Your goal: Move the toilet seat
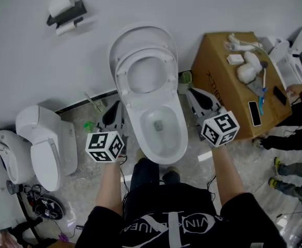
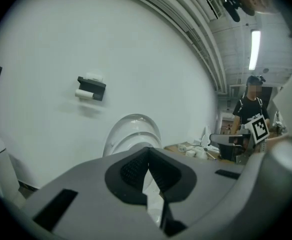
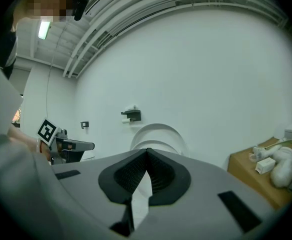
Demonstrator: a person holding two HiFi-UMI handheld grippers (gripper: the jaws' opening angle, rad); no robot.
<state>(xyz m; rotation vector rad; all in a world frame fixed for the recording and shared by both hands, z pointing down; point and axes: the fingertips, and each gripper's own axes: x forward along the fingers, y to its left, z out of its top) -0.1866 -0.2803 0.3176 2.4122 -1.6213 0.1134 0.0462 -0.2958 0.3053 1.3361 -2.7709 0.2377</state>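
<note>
Both jaws pressed together, nothing between them. My left gripper (image 1: 116, 110) sits just beside the bowl's (image 1: 140, 138) left rim, and my right gripper (image 1: 196, 97) is off the right rim. Neither touches the porcelain as far as I can tell.

The toilet seat (image 1: 124, 79) is up, tilted back onto the raised lid (image 1: 140, 37), which leans toward the wall (image 1: 208, 4). The seat's ring edge is exposed on both sides and its lower edge meets the bowl at the hinge.

It is tight on the right. The gripper sits in the gap between the bowl and the cardboard box (image 1: 218, 71), with the box's near corner close to its jaws. Clutter lies on the box top.

The left is roomier, with bare floor (image 1: 84, 174) between the bowl and a spare toilet (image 1: 42, 143) that stands well apart. A paper holder (image 1: 65, 12) is on the wall, up and left, clear of the lid.

Both gripper views look along the shut jaws at the upright lid, with open air ahead.
</note>
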